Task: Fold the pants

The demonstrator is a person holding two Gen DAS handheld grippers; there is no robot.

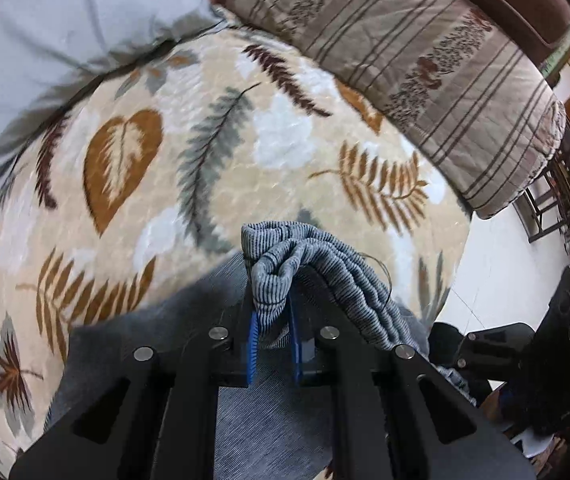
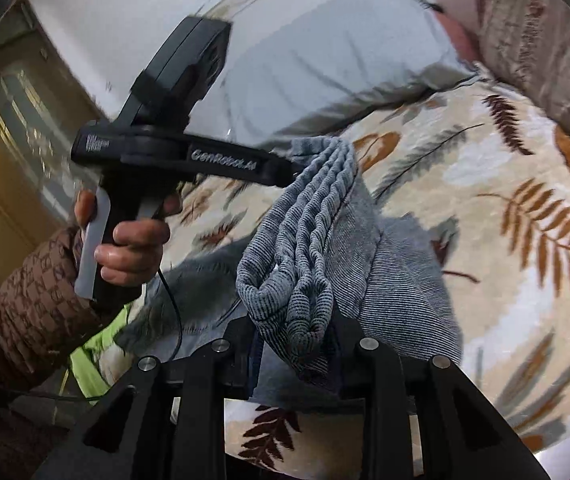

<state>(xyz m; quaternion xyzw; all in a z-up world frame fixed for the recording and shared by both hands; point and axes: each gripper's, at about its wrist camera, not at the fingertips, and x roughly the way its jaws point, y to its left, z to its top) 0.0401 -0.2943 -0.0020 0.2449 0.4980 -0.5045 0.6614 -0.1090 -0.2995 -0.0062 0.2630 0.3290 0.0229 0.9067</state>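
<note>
The pants are grey-blue with a ribbed waistband. My left gripper is shut on one end of the bunched waistband, held above the bed. My right gripper is shut on the other end of the waistband, which stretches up to the left gripper seen in the right wrist view. The pants' legs hang below onto the leaf-patterned blanket. The right gripper's body shows at the right edge of the left wrist view.
A grey-white pillow lies at the blanket's far left and a striped brown pillow along the headboard. The bed edge and white floor are to the right. A wooden door stands left. A green-yellow cloth shows below the hand.
</note>
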